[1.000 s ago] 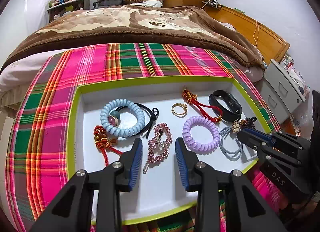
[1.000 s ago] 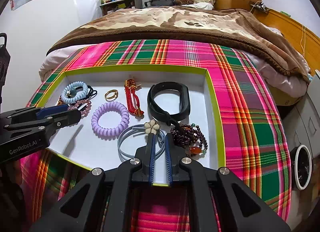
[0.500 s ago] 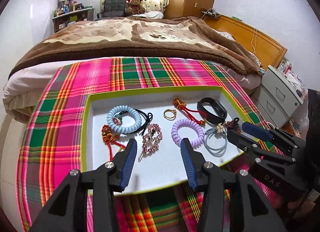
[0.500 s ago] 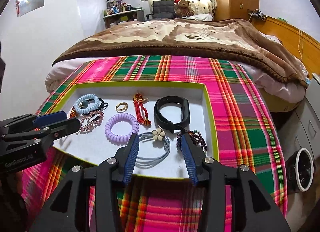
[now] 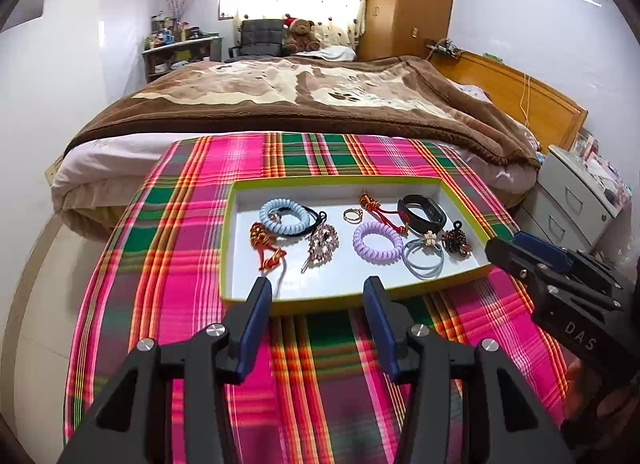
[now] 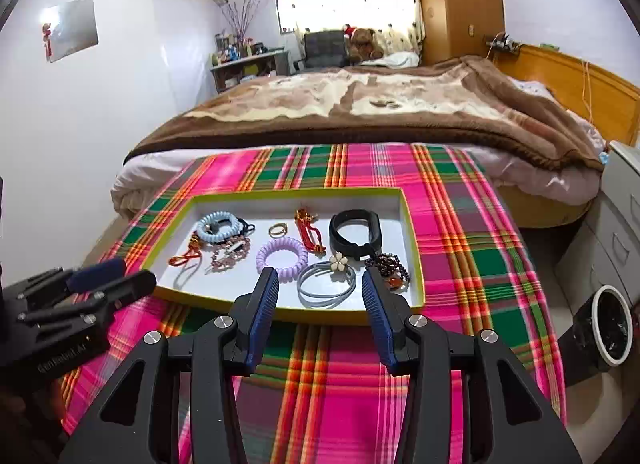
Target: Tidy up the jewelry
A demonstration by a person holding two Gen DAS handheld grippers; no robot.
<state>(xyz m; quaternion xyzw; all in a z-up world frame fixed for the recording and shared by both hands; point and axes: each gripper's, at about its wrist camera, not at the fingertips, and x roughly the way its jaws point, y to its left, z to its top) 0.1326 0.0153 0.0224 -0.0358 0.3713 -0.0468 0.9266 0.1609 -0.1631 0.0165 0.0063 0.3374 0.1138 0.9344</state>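
Green-rimmed tray [image 5: 352,180] just beyond both spread, empty fingers, left gripper [image 5: 318,290] and right gripper [image 6: 320,280], lilac coil tie [image 5: 377,242], black band [image 6: 354,233], gold ring [image 5: 353,215] inside

White letters "DAS" stand on the black body of the right gripper [image 5: 516,250], at the right of the left wrist view. The left gripper [image 6: 114,276] carries pale lettering on its side, too blurred to read with certainty.
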